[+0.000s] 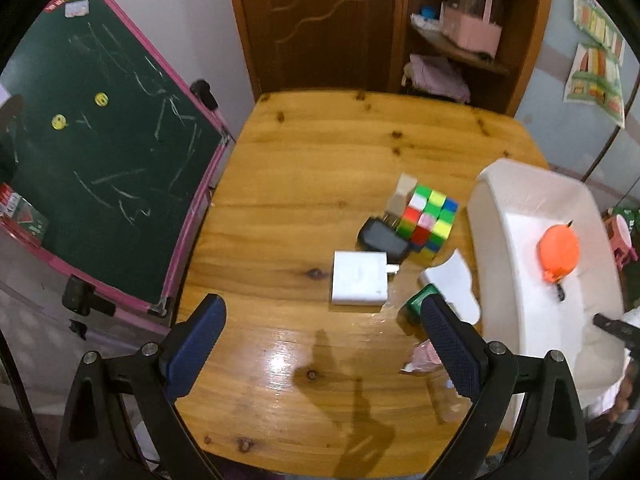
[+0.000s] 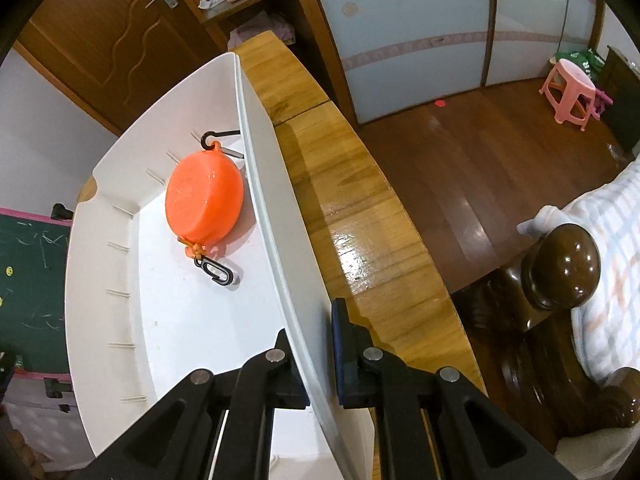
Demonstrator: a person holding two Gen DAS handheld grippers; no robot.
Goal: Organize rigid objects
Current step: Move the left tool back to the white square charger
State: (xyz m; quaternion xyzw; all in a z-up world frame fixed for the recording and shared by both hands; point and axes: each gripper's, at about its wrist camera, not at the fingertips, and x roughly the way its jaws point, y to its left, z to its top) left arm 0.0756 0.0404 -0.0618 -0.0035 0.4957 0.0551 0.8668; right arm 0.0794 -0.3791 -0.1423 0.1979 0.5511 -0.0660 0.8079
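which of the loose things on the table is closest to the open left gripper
The green object, right at the tip of the left gripper's right-hand jaw. The white charger, black case and colour cube lie farther up the table.

I'm looking at a honey-yellow pine worktop point(image 1: 320, 152) w/ dark knots. My left tongs point(image 1: 320, 344) are showing black arms w/ blue textured pads; right tongs point(image 2: 320, 344) the same black and blue. The bin point(image 2: 280, 208) is glowing plain white, an orange round case point(image 2: 205, 196) w/ black clips in it. The cube point(image 1: 430, 222) is showing green, yellow, red, white, blue squares. Charger point(image 1: 359, 283) white, pouch point(image 1: 382, 238) black, chalkboard point(image 1: 100, 152) dk green w/ pink frame.
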